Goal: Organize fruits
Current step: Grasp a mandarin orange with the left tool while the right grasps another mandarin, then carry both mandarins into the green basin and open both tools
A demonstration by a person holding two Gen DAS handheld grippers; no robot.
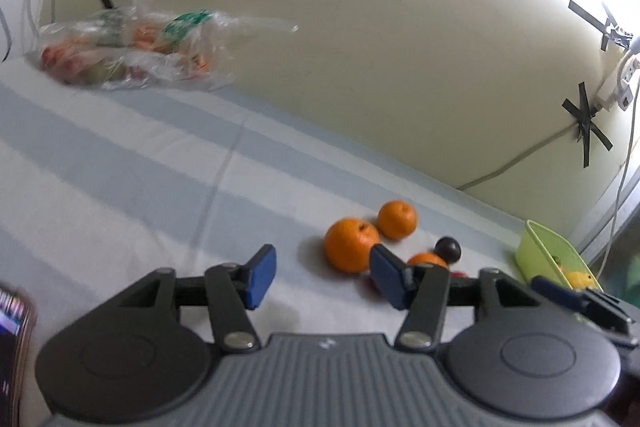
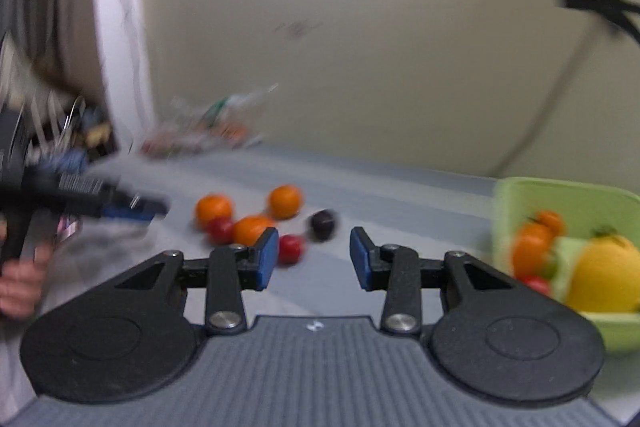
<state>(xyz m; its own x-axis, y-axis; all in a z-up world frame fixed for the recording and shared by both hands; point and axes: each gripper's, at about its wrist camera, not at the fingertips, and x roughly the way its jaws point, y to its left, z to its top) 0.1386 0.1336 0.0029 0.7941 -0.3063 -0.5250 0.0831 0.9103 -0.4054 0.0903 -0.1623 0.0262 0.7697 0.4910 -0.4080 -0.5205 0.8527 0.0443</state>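
Fruits lie loose on the striped cloth (image 1: 120, 163): three oranges, the nearest one (image 1: 351, 244) beside a second (image 1: 397, 219) and a third (image 1: 426, 259) partly hidden behind a blue pad, with a dark plum (image 1: 447, 248) just beside them. In the right wrist view two small red fruits show among them, one (image 2: 219, 230) touching the oranges and one (image 2: 289, 248) just behind the left pad. The left gripper (image 1: 322, 277) is wide open and holds nothing; it hangs near the oranges without touching them. The right gripper (image 2: 314, 259) is also open and empty, pointing toward the plum. The green basket (image 2: 560, 193) stands at the right, apart from the loose group, and contains a yellow fruit (image 2: 604, 273), orange ones and a red one. A clear plastic bag (image 1: 128, 47) with more fruit lies far back, against the wall.
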